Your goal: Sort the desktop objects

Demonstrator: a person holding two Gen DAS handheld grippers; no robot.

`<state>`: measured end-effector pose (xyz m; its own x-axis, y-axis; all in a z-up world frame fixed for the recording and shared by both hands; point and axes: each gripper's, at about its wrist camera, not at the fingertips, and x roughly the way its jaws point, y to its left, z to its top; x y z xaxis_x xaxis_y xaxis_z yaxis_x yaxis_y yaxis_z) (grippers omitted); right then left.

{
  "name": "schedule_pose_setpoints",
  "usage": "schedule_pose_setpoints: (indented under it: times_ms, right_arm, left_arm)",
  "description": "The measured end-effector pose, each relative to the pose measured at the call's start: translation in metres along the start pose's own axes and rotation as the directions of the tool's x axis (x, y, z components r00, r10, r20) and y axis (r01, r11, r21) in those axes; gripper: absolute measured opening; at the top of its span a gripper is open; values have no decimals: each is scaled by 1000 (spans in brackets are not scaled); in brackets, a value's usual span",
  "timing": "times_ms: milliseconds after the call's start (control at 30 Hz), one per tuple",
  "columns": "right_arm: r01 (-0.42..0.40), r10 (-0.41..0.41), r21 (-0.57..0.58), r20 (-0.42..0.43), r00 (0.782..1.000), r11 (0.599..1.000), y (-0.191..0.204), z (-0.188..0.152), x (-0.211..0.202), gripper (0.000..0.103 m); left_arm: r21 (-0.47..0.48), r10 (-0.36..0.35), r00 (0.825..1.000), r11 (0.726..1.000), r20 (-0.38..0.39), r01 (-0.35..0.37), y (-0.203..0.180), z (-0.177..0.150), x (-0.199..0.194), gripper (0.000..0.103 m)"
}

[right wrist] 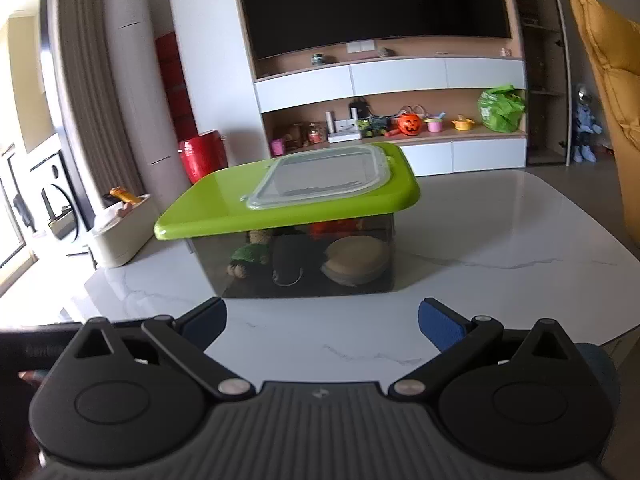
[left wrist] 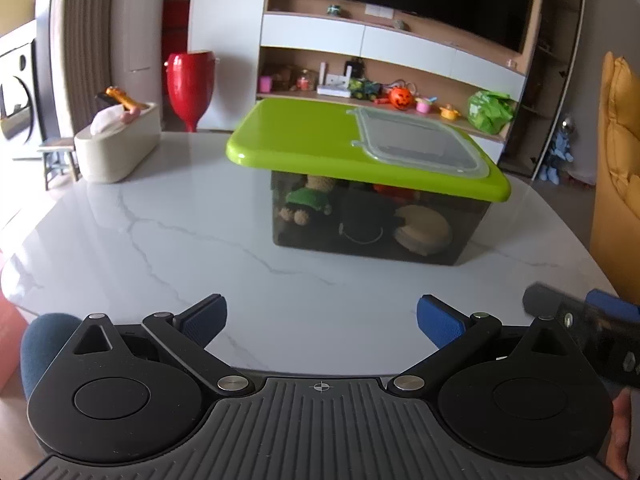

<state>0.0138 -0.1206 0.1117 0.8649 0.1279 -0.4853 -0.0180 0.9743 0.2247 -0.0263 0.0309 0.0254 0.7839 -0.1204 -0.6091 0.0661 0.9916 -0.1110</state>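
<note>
A dark see-through storage box [left wrist: 376, 220] with a green lid [left wrist: 304, 136] stands on the white marble table [left wrist: 160, 240]. The lid has a clear flap [left wrist: 420, 142] and lies closed on the box. Inside I see a plush toy [left wrist: 308, 200], a black item and a round tan item [left wrist: 424, 228]. My left gripper [left wrist: 322, 320] is open and empty, near the table's front edge, well short of the box. My right gripper [right wrist: 322, 320] is open and empty, also short of the box [right wrist: 304, 260]. Its lid [right wrist: 288, 200] shows in the right wrist view.
A beige tissue holder [left wrist: 116, 144] with small items stands at the table's back left, also in the right wrist view [right wrist: 120, 232]. Behind are a red vase [left wrist: 190, 84], a TV shelf with toys [left wrist: 400, 98], and a yellow sofa [left wrist: 620, 160] at the right.
</note>
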Motion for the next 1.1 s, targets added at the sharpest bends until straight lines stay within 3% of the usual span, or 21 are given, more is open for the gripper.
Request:
schedule_pose_setpoints:
  times_ms: [167, 333, 500, 667, 800, 967, 1100]
  right_arm:
    - [-85, 90, 84, -66, 994, 993, -12, -6, 6, 103]
    - [-11, 19, 91, -87, 996, 996, -19, -9, 17, 103]
    - [-35, 40, 72, -62, 997, 997, -17, -2, 16, 103]
    - [-5, 5, 29, 10, 1000, 1000, -13, 42, 9, 103]
    - [7, -8, 46, 25, 1000, 999, -15, 51, 7, 103]
    - [-24, 26, 70, -40, 999, 997, -22, 33, 19, 103]
    - [-15, 18, 50, -67, 998, 999, -20, 28, 26, 103]
  left_arm:
    - [-22, -7, 1000, 1000, -12, 6, 2, -4, 5, 103]
    - [-49, 4, 999, 999, -36, -6, 5, -8, 15, 103]
    - [-54, -9, 999, 999, -38, 7, 7, 8, 16, 103]
    - [-30, -22, 999, 999, 38, 23, 7, 49, 5, 103]
    - [-73, 5, 998, 997, 56, -1, 11, 46, 4, 103]
    - [-13, -54, 999, 998, -8, 54, 5, 26, 19, 103]
    - [51, 3, 1000, 999, -5, -3, -4, 23, 23, 103]
